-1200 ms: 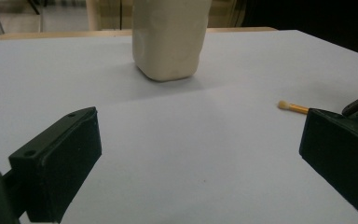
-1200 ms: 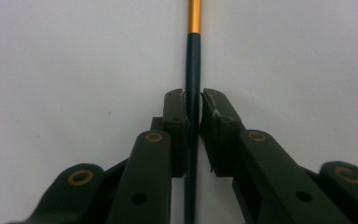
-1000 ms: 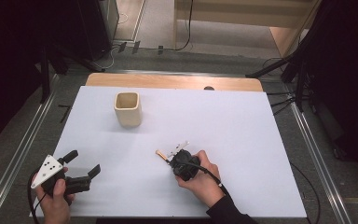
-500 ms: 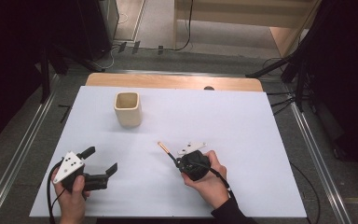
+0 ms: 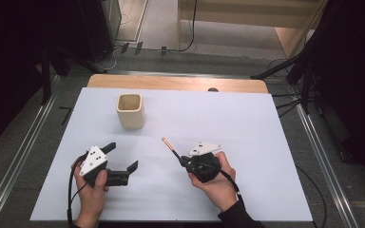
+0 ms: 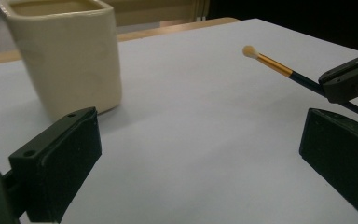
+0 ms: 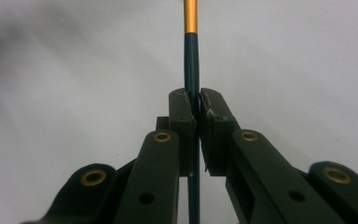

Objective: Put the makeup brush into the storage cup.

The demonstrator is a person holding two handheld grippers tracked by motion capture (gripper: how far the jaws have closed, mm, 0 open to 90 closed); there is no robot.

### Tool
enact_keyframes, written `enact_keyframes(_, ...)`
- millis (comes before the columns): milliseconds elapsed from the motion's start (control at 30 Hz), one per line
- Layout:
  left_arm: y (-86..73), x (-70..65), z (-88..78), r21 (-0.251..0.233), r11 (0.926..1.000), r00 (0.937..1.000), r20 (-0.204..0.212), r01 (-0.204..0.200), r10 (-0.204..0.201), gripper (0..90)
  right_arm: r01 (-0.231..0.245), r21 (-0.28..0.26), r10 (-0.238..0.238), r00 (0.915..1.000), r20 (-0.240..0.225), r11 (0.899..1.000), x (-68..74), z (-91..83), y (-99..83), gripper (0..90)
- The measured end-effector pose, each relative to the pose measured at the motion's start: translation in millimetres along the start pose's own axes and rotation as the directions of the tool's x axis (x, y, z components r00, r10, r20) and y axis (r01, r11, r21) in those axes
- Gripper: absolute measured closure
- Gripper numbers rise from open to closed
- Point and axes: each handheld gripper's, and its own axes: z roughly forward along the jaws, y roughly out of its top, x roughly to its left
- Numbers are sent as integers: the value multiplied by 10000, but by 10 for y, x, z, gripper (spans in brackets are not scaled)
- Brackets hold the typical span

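At the left of the high view, a person's left hand (image 5: 92, 183) is holding the left gripper (image 5: 122, 160) low over the white table (image 5: 247, 123), near its front edge, with the grey three-cornered plate (image 5: 93, 160) on top and a black cable (image 5: 70, 190) trailing back along the wrist. Its two black jaws are standing wide apart with nothing between them, pointing toward the middle of the table; in the left gripper view the bare white surface is lying between the two jaws. Farther back and a little to the right, a cream square cup (image 5: 130, 110) is standing upright on the table, well apart from both grippers; in the left gripper view it is rising just beyond the left-hand jaw. Moving right, a slim paintbrush (image 5: 170, 145) is sticking out from the right gripper (image 5: 183, 161), its pale tip and gold ferrule pointing back and left toward the cup, lifted off the table as the left gripper view is showing. The right gripper is sitting in the person's right hand (image 5: 216, 183), near the front middle of the table, and its jaws are pressing closed on the dark handle of the paintbrush, which the right gripper view is showing pinched between the two pads (image 7: 183, 114).
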Motion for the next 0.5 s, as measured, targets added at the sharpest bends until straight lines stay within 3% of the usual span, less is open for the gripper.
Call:
enact_keyframes(133,44,-41,67,-6,10000,9998,203,-40,41,0,-167,-225,161,9995,-269,9996,-32,-13,-6,859)
enact_keyframes(333,126,-118,172,-218,9995,9978,628,217,-203,0,-71,-709,63,9999,-115,9975,-32,-55,1,859)
enact_keyframes(500,211,-179,322,-399,9981,9927,1131,464,-416,0,-20,-1093,21,10000,7,9940,-27,-103,5,859)
